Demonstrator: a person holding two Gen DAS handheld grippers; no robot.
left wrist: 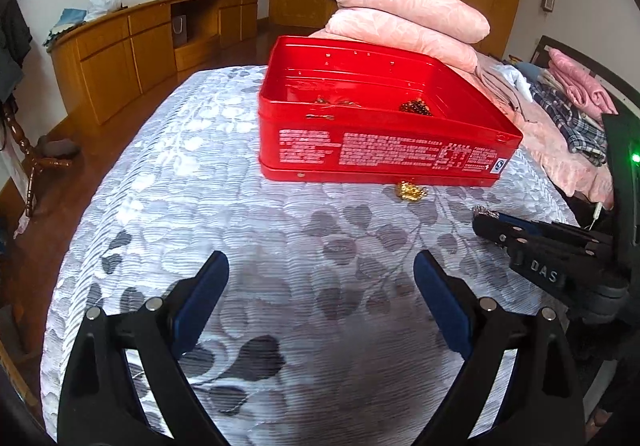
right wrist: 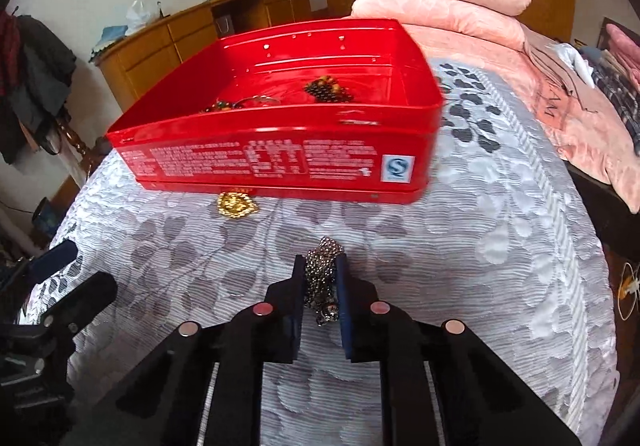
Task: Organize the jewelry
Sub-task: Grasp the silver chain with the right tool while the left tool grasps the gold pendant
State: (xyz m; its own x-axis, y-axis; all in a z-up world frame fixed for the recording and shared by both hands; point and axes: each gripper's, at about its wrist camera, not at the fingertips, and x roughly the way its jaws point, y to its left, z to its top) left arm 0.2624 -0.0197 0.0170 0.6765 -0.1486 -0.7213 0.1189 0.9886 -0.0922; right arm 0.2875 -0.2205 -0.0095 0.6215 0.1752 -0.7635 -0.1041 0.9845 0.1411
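A red tin box (left wrist: 384,154) (right wrist: 280,162) stands open on the bed. Dark beaded jewelry (left wrist: 416,107) (right wrist: 328,88) and a thin bangle (right wrist: 260,100) lie inside it. A gold piece (left wrist: 410,191) (right wrist: 236,204) lies on the cover against the box's front wall. My right gripper (right wrist: 320,266) is shut on a silver chain necklace (right wrist: 322,278), held in front of the box; it shows at right in the left wrist view (left wrist: 484,216). My left gripper (left wrist: 320,266) is open and empty, low over the bedspread in front of the box.
The bedspread (left wrist: 240,206) is white with grey leaves. Pink folded quilts (left wrist: 404,18) are stacked behind the box. Clothes (left wrist: 568,106) lie at right. A wooden cabinet (left wrist: 132,42) lines the far wall.
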